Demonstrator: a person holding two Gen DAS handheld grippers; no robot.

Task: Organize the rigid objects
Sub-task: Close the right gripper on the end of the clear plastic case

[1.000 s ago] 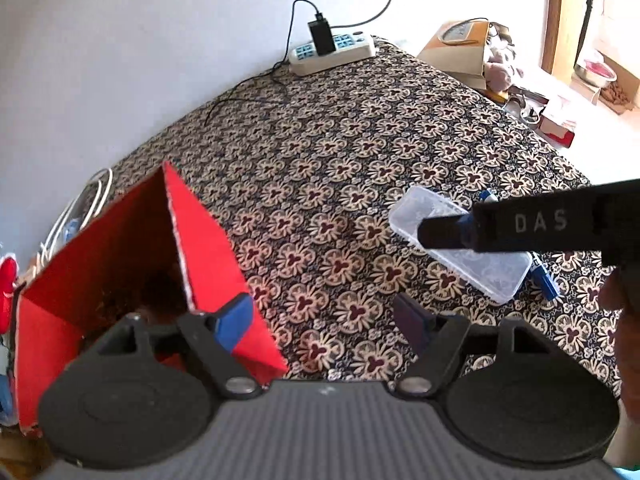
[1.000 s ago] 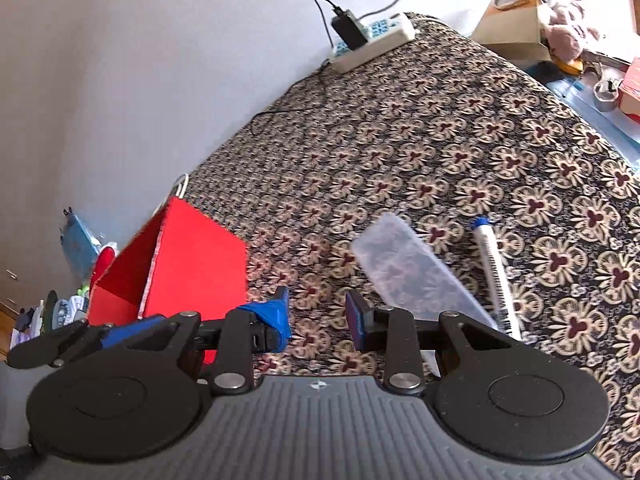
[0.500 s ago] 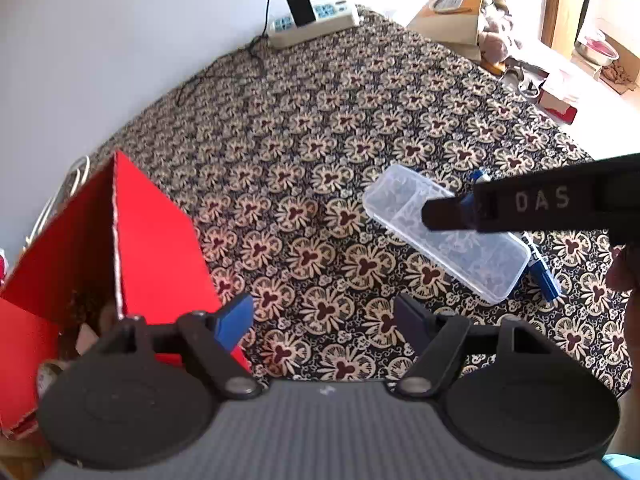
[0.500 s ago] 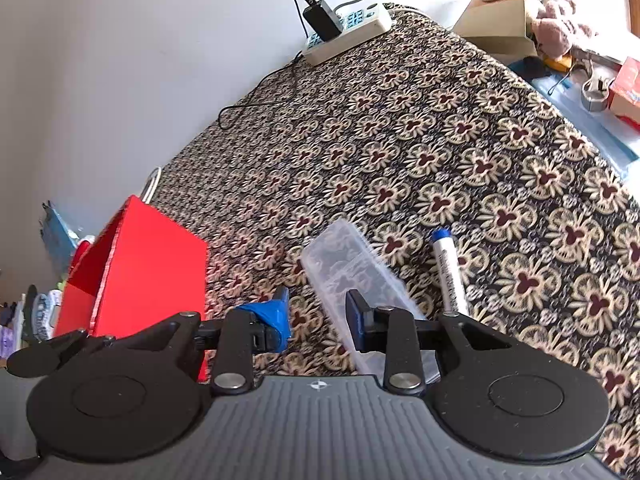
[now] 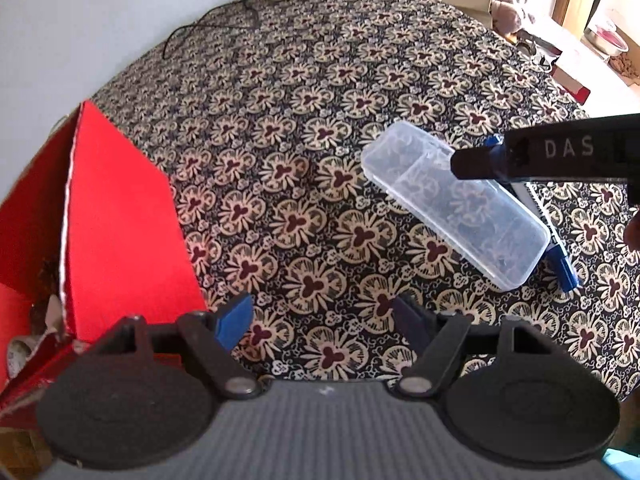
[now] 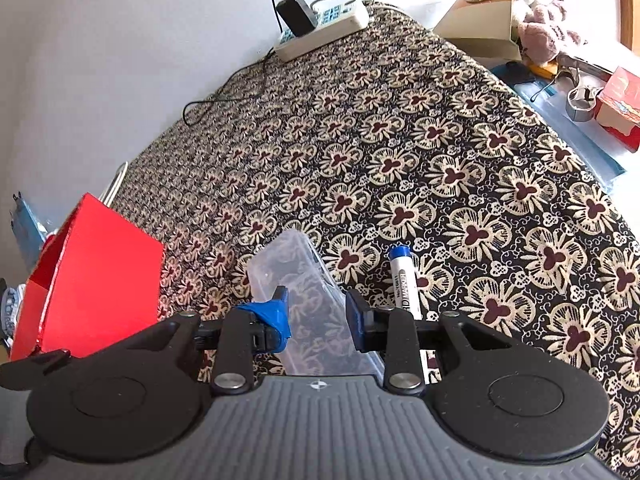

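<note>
You are holding the right gripper (image 6: 315, 308) spread above the clear case (image 6: 304, 280), left gripper (image 5: 324, 316) spread, gripping nothing.

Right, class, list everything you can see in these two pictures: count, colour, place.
Clear plastic case: one, transparent, on the cloth, right of centre.
Marker: one, white with blue cap, beside the case.
Red box: one, red, open, left edge.
Power strip: one, white, black adapter plugged in, far end by the wall.
Tablecloth: one, dark with cream flowers.
Cardboard box: one, tan, far right.
Left gripper: open, empty.
Right gripper: open over the case.
</note>
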